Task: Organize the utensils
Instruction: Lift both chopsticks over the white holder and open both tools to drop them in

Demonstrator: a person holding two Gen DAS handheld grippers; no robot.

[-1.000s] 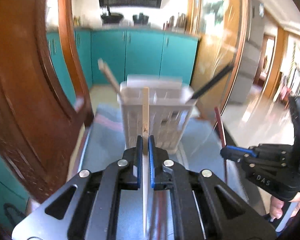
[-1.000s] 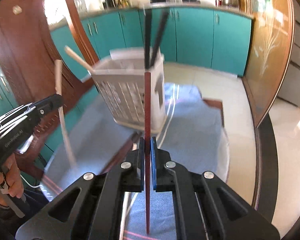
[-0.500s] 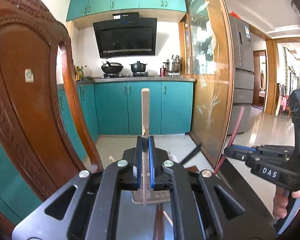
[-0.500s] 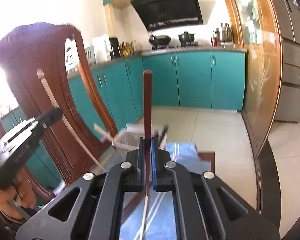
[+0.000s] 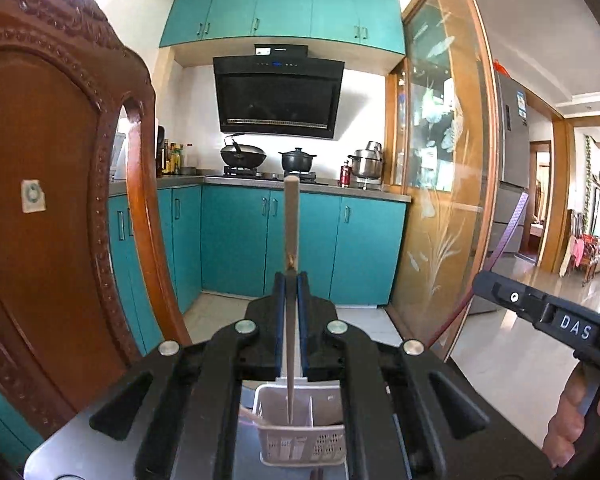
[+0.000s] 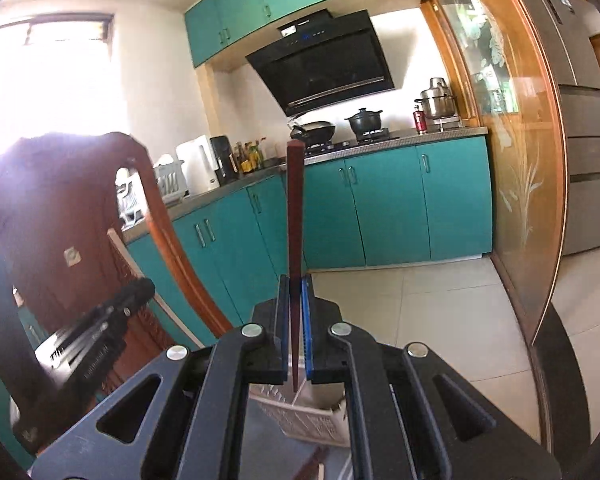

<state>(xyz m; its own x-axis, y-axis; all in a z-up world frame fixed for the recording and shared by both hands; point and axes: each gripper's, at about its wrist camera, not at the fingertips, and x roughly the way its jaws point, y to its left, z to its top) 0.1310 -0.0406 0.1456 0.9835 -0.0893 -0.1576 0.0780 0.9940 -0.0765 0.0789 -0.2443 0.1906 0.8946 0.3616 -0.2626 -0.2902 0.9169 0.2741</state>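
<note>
Pale chopstick [image 5: 291, 216] pinched upright, left fingers [image 5: 279, 304]; red chopstick [image 6: 294, 208], right fingers [image 6: 307, 304].

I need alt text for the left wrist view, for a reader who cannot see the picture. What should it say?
The left tongs are shut on a pale wooden chopstick, held upright with its lower tip over a white slotted utensil basket. At the right edge, the right tongs hold a dark red chopstick. Behind are teal kitchen cabinets and a carved wooden chair back.
</note>
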